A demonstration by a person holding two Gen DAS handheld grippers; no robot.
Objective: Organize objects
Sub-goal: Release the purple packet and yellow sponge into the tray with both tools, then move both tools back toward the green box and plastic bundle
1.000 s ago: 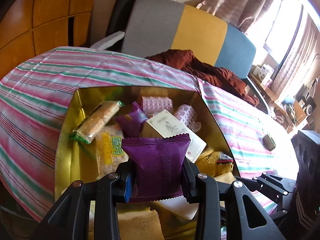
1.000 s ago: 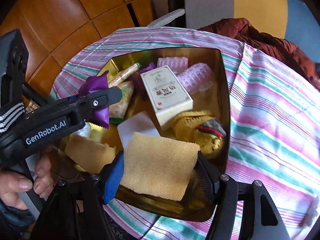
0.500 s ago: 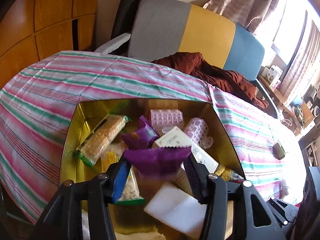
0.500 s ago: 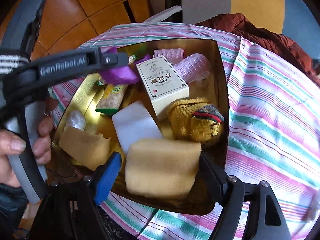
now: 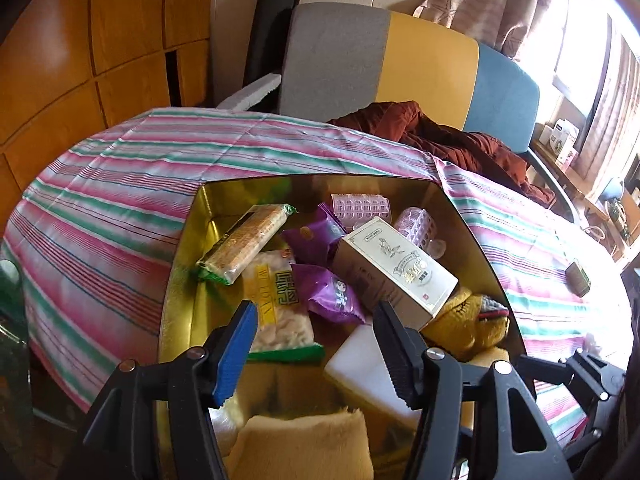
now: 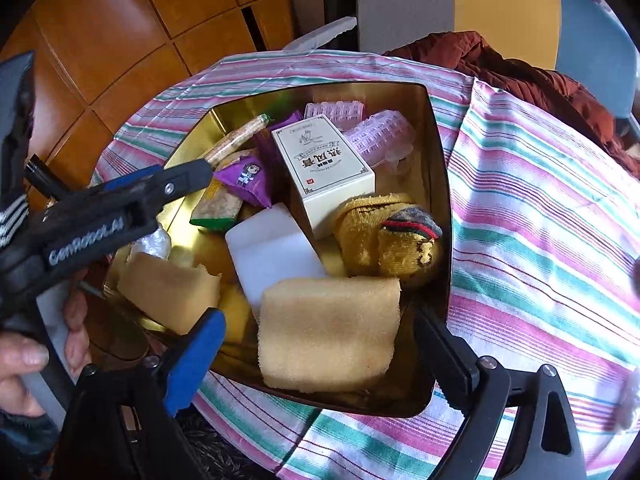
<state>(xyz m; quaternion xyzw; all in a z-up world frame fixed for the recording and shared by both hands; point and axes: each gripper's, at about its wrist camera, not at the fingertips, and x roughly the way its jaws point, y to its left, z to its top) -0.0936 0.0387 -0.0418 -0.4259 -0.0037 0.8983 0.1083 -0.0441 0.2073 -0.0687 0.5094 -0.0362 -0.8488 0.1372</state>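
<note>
An open gold tin (image 5: 180,264) (image 6: 440,184) sits on the striped cloth. A purple snack packet (image 5: 332,294) (image 6: 244,180) lies loose inside it, beside a white carton (image 5: 396,268) (image 6: 324,168). My left gripper (image 5: 316,344) (image 6: 172,178) hovers open over the tin's left side, holding nothing. In the tin's near corner rests a tan sponge (image 6: 328,328). My right gripper (image 6: 320,360) is open on either side of the sponge, with both pads clear of it. A second tan sponge (image 5: 304,444) (image 6: 168,292) lies at the near left.
The tin also holds a white foam block (image 6: 272,252), a yellow sock ball (image 6: 392,240), pink rollers (image 5: 360,208) and cracker packs (image 5: 244,244). A small green box (image 5: 578,278) sits on the cloth at right. A chair with a rust-red garment (image 5: 452,140) stands behind. A hand (image 6: 24,356) holds the left gripper.
The left gripper opened and dropped the purple packet into the tin, then drew back. The right gripper opened and let go of the tan sponge, which now lies in the tin.
</note>
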